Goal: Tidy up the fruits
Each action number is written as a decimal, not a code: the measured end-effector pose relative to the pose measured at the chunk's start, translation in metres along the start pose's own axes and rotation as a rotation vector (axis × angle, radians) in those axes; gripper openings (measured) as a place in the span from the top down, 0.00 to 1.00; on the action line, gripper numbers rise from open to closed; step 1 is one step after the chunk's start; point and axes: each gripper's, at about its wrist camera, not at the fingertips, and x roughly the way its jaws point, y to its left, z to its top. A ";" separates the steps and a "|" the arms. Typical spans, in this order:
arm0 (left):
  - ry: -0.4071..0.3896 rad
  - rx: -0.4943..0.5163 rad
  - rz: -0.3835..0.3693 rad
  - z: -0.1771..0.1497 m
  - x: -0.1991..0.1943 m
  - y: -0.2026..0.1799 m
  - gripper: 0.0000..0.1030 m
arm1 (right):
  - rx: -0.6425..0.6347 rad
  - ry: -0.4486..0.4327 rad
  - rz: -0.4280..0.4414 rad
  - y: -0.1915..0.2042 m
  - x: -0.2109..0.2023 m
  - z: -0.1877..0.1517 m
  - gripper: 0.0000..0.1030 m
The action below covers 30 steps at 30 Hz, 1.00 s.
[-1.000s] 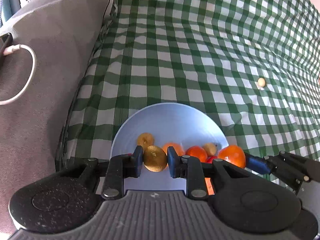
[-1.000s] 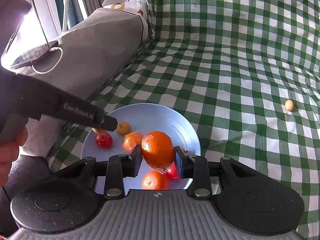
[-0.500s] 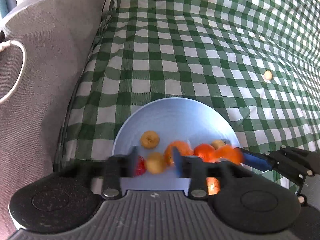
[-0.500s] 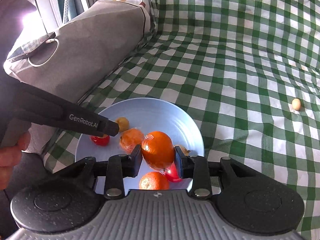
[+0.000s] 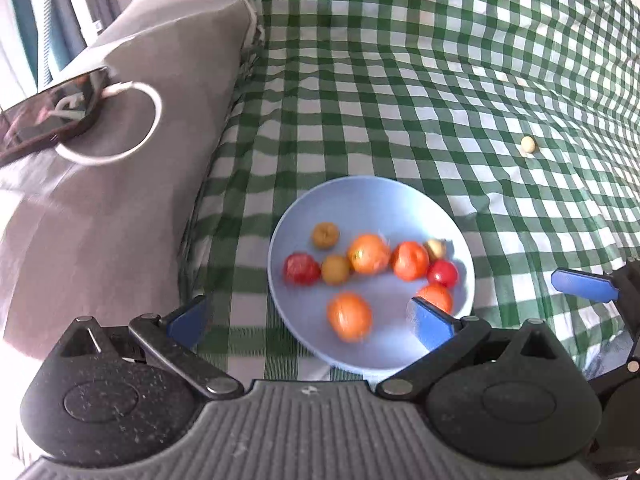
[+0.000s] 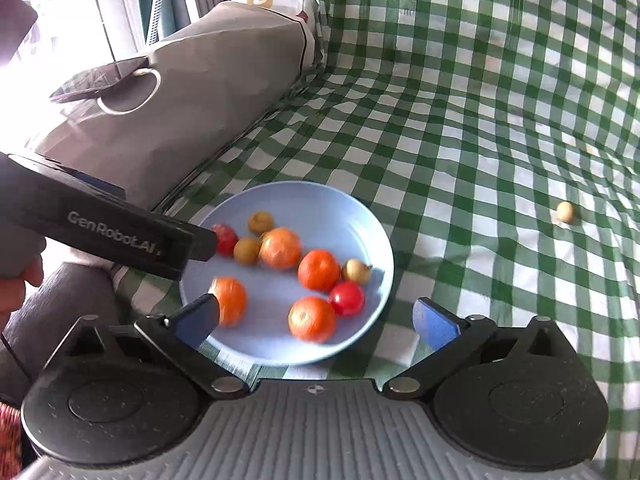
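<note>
- Now our left gripper (image 5: 308, 316) and right gripper (image 6: 316, 316) both hang over the bowl (image 5: 360, 196), jaws opening wide, nothing between the pads.
- Nine fruits (image 6: 319, 270) lie in the bowl; some look blurred, perhaps rolling.
- One small fruit (image 6: 565, 212) sits well apart on the cloth (image 6: 480, 100); we could nudge it further while reaching.
- We read "GenRobot.AI" on the left gripper's side.

A green-and-white checked cloth (image 5: 400, 80) covers the surface across the centre and right of the frame. At left, a grey cushioned armrest (image 5: 120, 200) bears a dark phone (image 5: 48, 120) with a looped white cable (image 5: 132, 128). Bright daylight enters past curtains (image 6: 160, 0) at upper left.
</note>
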 end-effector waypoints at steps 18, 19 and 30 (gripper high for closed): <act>-0.013 0.002 0.058 -0.020 -0.032 0.000 0.00 | 0.071 -0.058 -0.145 0.009 -0.045 -0.019 0.01; -0.012 0.001 0.057 -0.021 -0.033 0.000 0.00 | 0.071 -0.058 -0.148 0.010 -0.046 -0.019 0.01; -0.016 0.012 0.046 -0.025 -0.038 -0.008 0.00 | 0.068 -0.074 -0.150 0.014 -0.056 -0.022 0.01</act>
